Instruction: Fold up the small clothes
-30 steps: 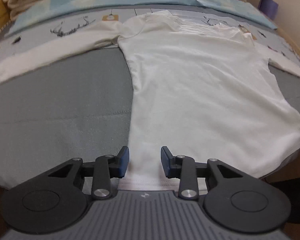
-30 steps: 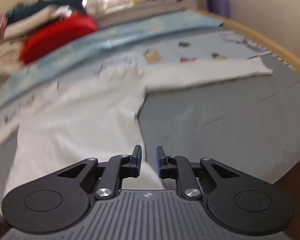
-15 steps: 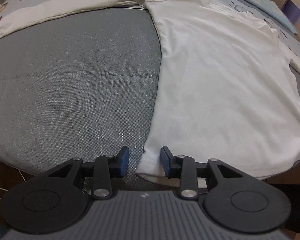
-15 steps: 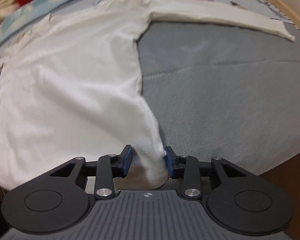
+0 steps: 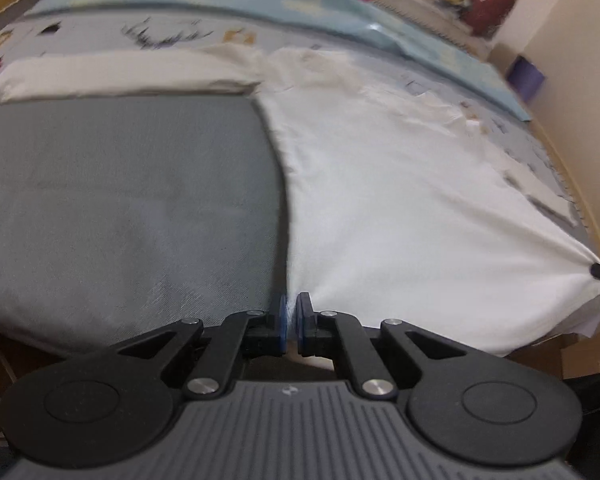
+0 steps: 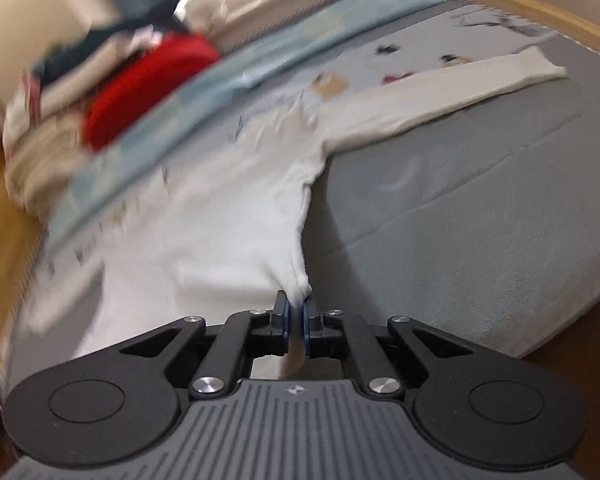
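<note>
Left jaws: pressed together on the hem corner of the white shirt [image 5: 400, 208], left gripper [image 5: 291, 304].
Right jaws: pinching the other hem corner, right gripper [image 6: 295, 307].
Shirt: spreads ahead of both jaws, pulled taut between them.
Sleeves: stretched sideways, far ahead.
Grey bed cover [image 5: 132, 200]: beneath, beside the jaws.
</note>
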Tool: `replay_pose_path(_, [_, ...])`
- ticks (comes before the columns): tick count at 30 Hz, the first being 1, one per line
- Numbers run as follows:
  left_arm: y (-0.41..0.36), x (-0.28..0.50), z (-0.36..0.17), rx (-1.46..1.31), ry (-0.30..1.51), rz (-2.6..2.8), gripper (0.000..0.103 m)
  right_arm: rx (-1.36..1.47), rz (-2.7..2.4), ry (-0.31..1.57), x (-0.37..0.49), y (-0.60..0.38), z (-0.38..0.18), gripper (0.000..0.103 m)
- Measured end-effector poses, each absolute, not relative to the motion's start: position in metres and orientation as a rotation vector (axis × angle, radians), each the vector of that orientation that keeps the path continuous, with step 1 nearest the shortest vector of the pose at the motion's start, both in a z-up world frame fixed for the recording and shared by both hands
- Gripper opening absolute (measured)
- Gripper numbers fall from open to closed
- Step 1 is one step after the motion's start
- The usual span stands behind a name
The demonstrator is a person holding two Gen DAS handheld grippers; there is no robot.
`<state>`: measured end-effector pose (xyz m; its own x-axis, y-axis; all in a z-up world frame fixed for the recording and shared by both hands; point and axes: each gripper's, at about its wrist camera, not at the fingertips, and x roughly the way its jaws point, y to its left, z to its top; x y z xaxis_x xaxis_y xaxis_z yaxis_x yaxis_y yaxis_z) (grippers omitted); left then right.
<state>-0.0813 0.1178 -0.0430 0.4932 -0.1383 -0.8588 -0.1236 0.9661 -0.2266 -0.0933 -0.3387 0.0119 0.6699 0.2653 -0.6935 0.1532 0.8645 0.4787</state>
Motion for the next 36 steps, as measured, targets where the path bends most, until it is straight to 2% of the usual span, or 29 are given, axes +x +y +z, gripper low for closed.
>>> replay_pose_path(7, [0.099,-0.065,-0.071,-0.147,1.185,0.03,0.005,0.275,-0.042,1.131,-0.067,-0.309,-0.042,0.006])
replay_pose_path(10, [0.097,-0.065,-0.069,-0.153,1.174,0.031,0.005,0.234,-0.052,1.152,-0.065,-0.302,-0.047,0.006])
replay_pose_path(14, [0.111,-0.065,-0.064,-0.216,1.149,0.048,0.006,0.396,-0.03,1.07,-0.075,-0.319,-0.031,0.006])
replay_pose_path(21, [0.098,-0.06,-0.077,-0.159,1.231,0.007,0.01,0.454,0.025,1.169,-0.069,-0.317,-0.044,0.011])
replay_pose_path(23, [0.098,-0.06,-0.078,-0.149,1.24,0.006,0.011,0.399,0.038,1.251,-0.067,-0.31,-0.055,0.016])
replay_pose_path(26, [0.1,-0.059,-0.081,-0.157,1.251,0.016,0.011,0.315,0.034,1.333,-0.071,-0.306,-0.069,0.017])
replay_pose_path(30, [0.099,-0.058,-0.082,-0.147,1.258,0.02,0.013,0.305,0.033,1.305,-0.079,-0.314,-0.063,0.017])
replay_pose_path(36, [0.096,-0.056,-0.083,-0.139,1.252,0.03,0.013,0.379,0.027,1.129,-0.086,-0.33,-0.035,0.016])
